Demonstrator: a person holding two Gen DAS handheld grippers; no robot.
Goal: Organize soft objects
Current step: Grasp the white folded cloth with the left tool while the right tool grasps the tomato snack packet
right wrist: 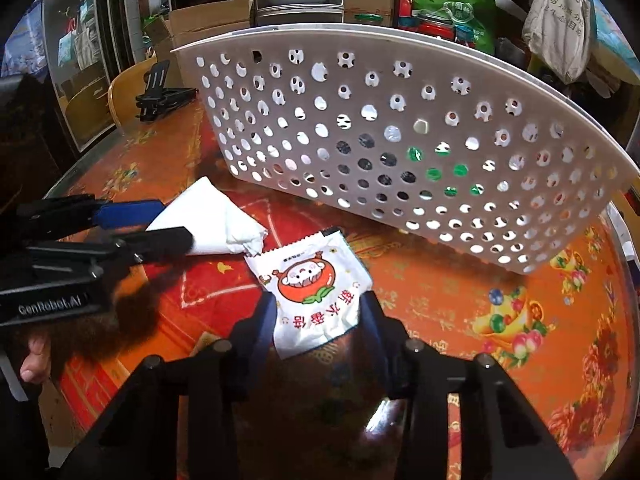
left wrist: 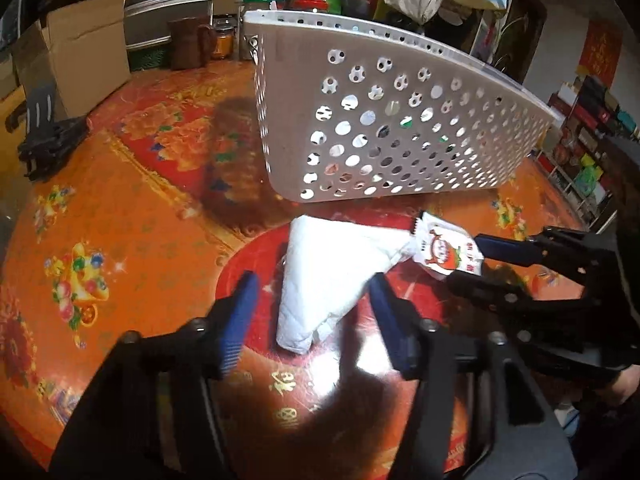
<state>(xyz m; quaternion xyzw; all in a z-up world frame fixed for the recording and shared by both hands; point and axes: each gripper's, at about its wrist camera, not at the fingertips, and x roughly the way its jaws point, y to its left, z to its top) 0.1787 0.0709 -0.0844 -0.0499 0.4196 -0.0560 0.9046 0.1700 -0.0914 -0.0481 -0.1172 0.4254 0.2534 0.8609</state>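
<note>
A: Start at the right gripper. What is between its fingers?

B: A small white sachet printed with a cartoon face and a tomato. The jaws stand narrow with the sachet's lower half between them, and both blue pads look pressed against its edges, so I read that as a grip. The upper end sticks out forward, free.

A: And the left gripper?

B: Partly spread, holding nothing. Its fingers straddle the near end of a folded white cloth that lies flat on the table; the pads do not press on it.

A: How do the two soft things sit against each other?

B: The sachet's far corner is touching, or just overlapping, a corner of the cloth. From the right wrist view, the cloth's crumpled corner sits right at the sachet's top edge.

A: Where should they go?

B: Likely into the white perforated basket standing just beyond both, its holed wall facing the grippers. Something green shows through the holes, too unclear to name.

A: So how is the step done well?

B: Lift the sachet straight up first, so its corner clears the cloth instead of dragging it. Carry it high enough to pass the basket's rim, not into the wall. The grip is near one end, so the packet may droop or twist; move slowly. The left gripper should lower around the fold before closing, taking all layers together.
</note>
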